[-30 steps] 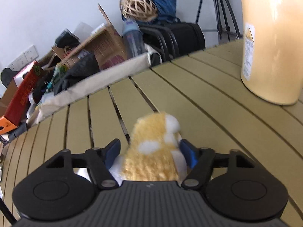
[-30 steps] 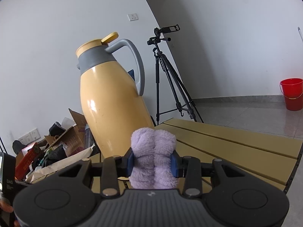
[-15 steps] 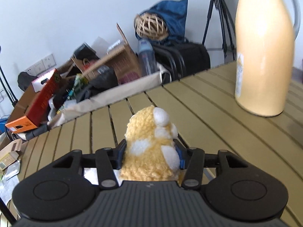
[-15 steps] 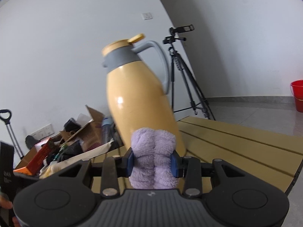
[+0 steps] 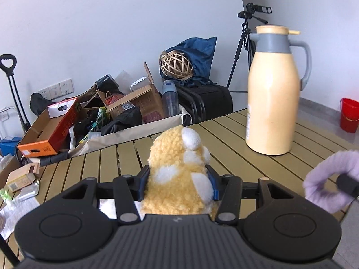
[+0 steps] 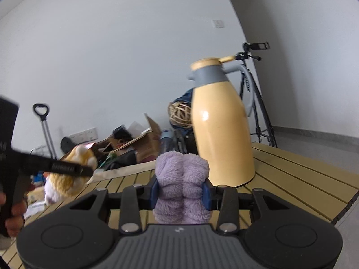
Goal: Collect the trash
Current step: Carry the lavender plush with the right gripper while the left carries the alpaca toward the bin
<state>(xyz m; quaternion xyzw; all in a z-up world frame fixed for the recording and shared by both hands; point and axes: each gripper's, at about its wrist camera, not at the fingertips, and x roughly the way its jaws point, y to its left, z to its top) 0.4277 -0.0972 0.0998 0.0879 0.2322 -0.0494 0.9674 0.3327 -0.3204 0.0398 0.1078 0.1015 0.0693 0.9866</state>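
Meanwhile left gripper pinches yellow plush, right gripper pinches purple plush, above slatted table.

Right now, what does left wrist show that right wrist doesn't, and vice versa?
Left wrist only: red bucket, orange box, paper scraps on the table's left edge. Right wrist only: the hand carrying the left gripper. Both: slatted table, yellow thermos, tripod, yellow plush, purple plush.

White walls, slatted table
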